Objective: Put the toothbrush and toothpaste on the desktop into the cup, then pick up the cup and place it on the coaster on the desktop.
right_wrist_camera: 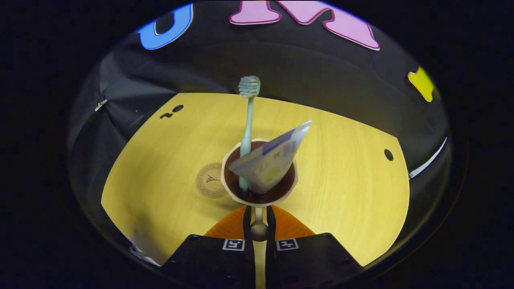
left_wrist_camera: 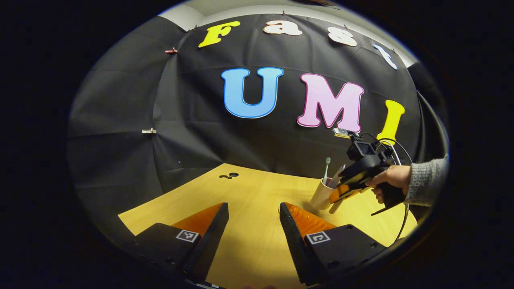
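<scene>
now one cup [right_wrist_camera: 259, 176] holds one toothbrush [right_wrist_camera: 247, 116], one toothpaste [right_wrist_camera: 273, 158].

Cup [right_wrist_camera: 260, 188] (lifted) holding toothbrush [right_wrist_camera: 247, 116], toothpaste [right_wrist_camera: 273, 160]

My pale wooden desktop [right_wrist_camera: 341, 168] looks smooth, with a fine grain and a soft sheen. The cream cup [right_wrist_camera: 259, 176] seems smooth, its dark inside glossy. The mint plastic toothbrush [right_wrist_camera: 247, 120] has fine bristles; the white-and-blue toothpaste tube [right_wrist_camera: 273, 158] looks slick. The round tan coaster [right_wrist_camera: 209, 180] looks matt.
</scene>
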Demonstrator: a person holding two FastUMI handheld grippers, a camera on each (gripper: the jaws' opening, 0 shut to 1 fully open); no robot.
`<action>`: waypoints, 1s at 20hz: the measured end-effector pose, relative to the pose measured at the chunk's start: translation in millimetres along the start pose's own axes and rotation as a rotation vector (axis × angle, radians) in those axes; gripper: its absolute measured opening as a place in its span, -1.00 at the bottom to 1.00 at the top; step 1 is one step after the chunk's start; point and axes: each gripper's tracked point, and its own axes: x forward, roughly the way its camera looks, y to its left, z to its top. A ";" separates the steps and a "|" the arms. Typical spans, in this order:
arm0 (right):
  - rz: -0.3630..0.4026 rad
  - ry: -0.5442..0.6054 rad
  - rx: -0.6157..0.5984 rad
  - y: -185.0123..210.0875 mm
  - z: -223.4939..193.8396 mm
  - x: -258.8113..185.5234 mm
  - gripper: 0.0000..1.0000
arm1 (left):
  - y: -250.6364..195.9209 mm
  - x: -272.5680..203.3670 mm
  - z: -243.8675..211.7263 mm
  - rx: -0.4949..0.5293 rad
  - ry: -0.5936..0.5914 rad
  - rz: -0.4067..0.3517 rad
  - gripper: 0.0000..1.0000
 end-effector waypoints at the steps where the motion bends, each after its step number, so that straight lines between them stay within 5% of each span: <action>1: 0.012 -0.002 -0.023 12.3 6.8 4.6 -0.73 | 5.6 -3.2 1.2 -0.003 -0.002 0.012 0.64; 8: 0.074 0.016 -0.090 73.8 19.7 29.1 -0.73 | 38.7 -23.0 -2.6 -0.028 0.004 0.089 0.64; 20: 0.033 0.087 -0.141 85.6 4.1 67.5 -0.73 | 57.8 -28.1 -13.0 -0.061 0.011 0.138 0.64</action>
